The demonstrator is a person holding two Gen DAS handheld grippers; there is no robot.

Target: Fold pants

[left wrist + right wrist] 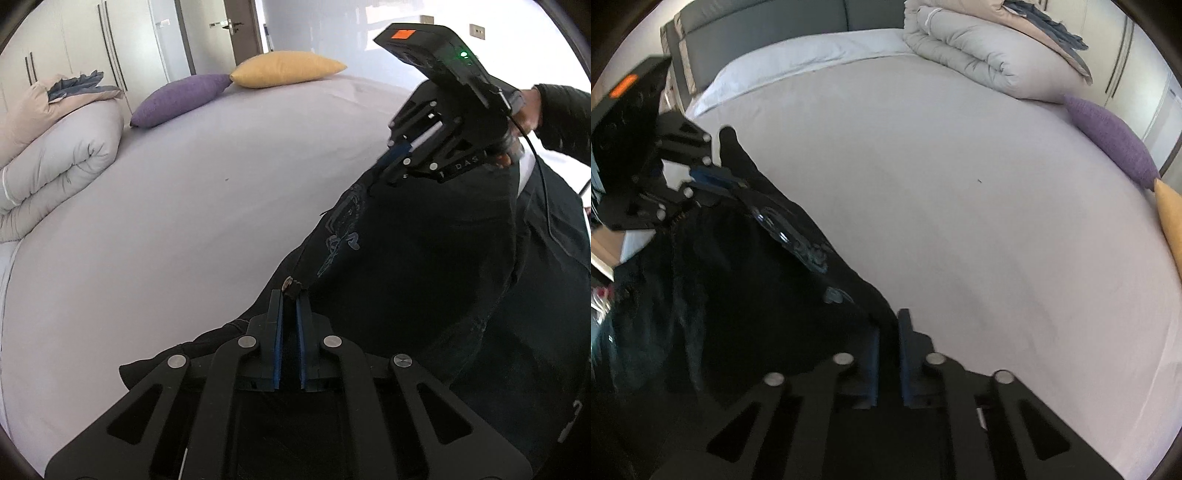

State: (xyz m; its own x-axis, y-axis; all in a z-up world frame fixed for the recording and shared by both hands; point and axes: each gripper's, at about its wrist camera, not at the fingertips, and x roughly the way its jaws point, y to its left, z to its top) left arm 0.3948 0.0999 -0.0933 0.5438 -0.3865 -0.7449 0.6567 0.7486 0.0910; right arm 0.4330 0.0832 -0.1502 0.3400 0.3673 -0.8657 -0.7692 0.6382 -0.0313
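Note:
The black pants (424,258) with a blue print hang stretched between my two grippers above the bed. My left gripper (290,295) is shut on one end of the top edge; it also shows in the right wrist view (729,181). My right gripper (888,325) is shut on the other end; it shows in the left wrist view (388,162). The pants (720,277) drape down toward the person. Their lower part is out of sight.
A bed with a pale lilac sheet (166,221) spreads ahead. A rolled duvet (55,158) lies at its head, with a purple pillow (177,99) and a yellow pillow (288,68) along the far side. Wardrobe doors (110,44) stand behind.

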